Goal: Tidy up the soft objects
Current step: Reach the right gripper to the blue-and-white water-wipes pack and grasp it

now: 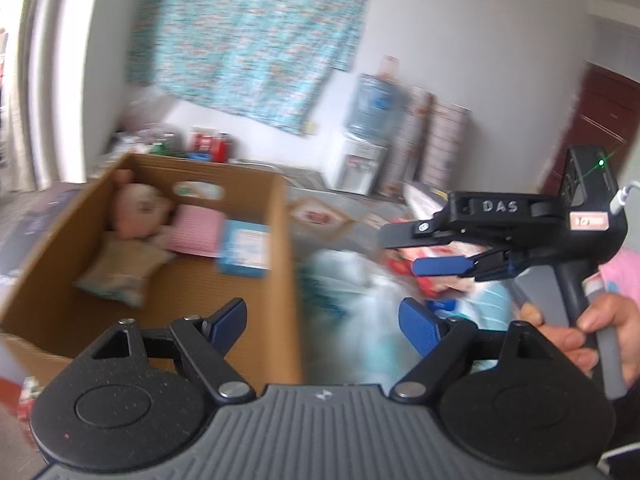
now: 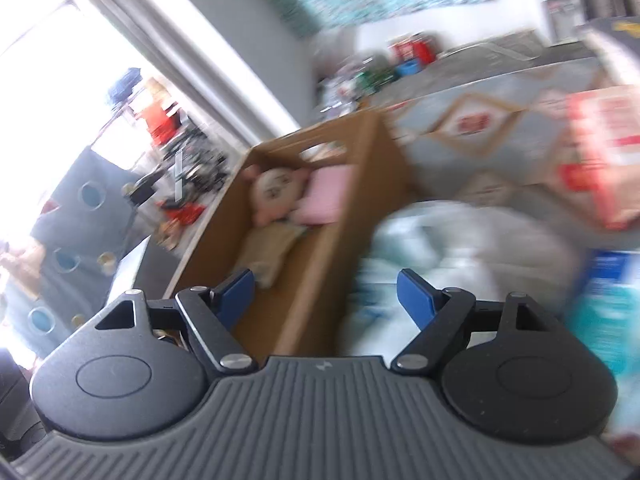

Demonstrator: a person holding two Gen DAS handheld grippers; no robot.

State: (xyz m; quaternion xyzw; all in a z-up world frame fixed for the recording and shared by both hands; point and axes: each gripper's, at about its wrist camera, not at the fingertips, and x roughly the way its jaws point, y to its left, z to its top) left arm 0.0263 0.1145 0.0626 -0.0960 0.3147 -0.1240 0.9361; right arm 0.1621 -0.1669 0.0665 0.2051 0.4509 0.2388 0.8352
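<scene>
Hovering empty with jaws apart, the left tongs [image 1: 320, 320] and right tongs [image 1: 412, 248] flank a box [image 1: 288, 280] already holding a doll [image 1: 136, 208], pink pad [image 1: 196, 232] and blue pack [image 1: 246, 250], while blurred bags [image 1: 360, 300] beside it apparently await sorting.

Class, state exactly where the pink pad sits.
In both views the pink pad lies inside the cardboard box, against its far wall, between the plush doll and a blue packet.
</scene>
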